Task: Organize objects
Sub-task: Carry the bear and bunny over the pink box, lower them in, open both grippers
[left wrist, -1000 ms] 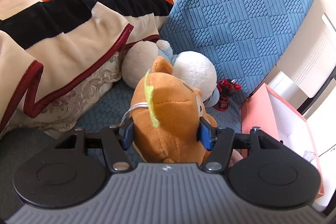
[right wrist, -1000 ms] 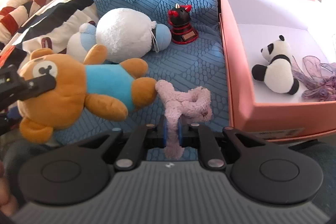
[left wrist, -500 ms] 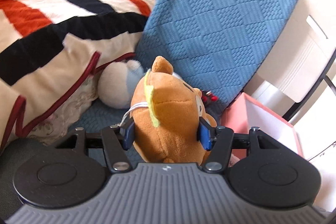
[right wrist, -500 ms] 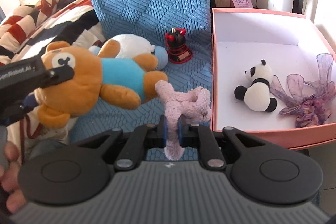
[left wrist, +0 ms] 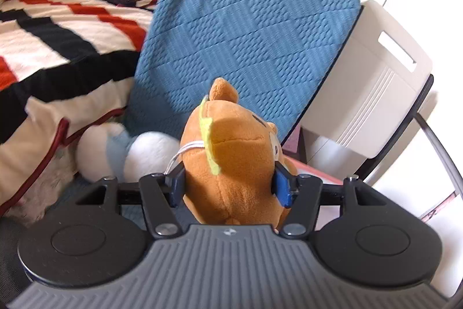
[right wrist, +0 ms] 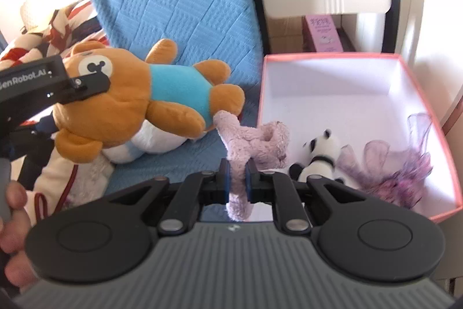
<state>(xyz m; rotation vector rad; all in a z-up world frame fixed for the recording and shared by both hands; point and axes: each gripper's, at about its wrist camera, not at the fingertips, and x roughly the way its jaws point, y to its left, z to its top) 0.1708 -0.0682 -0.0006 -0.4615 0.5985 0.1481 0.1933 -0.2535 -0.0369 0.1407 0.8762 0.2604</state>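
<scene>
My left gripper (left wrist: 228,187) is shut on the head of an orange bear plush (left wrist: 231,152) with a blue shirt, held in the air above the blue cushion; it also shows in the right wrist view (right wrist: 130,100). My right gripper (right wrist: 237,181) is shut on a pink plush toy (right wrist: 254,141), held beside the left wall of the pink box (right wrist: 262,94). The box holds a small panda plush (right wrist: 321,155) and a purple ribbon (right wrist: 396,170). A white and light-blue plush (left wrist: 130,152) lies on the cushion under the bear.
A blue quilted cushion (left wrist: 246,34) stands behind the toys. A striped red, black and cream blanket (left wrist: 58,42) lies at the left. A white chair back (left wrist: 373,83) and a purple carton (right wrist: 322,34) stand behind the box.
Both grippers have risen with their toys. The bear has lifted off the cushion and moved toward the box. The pink plush has moved right, to the box's left wall.
</scene>
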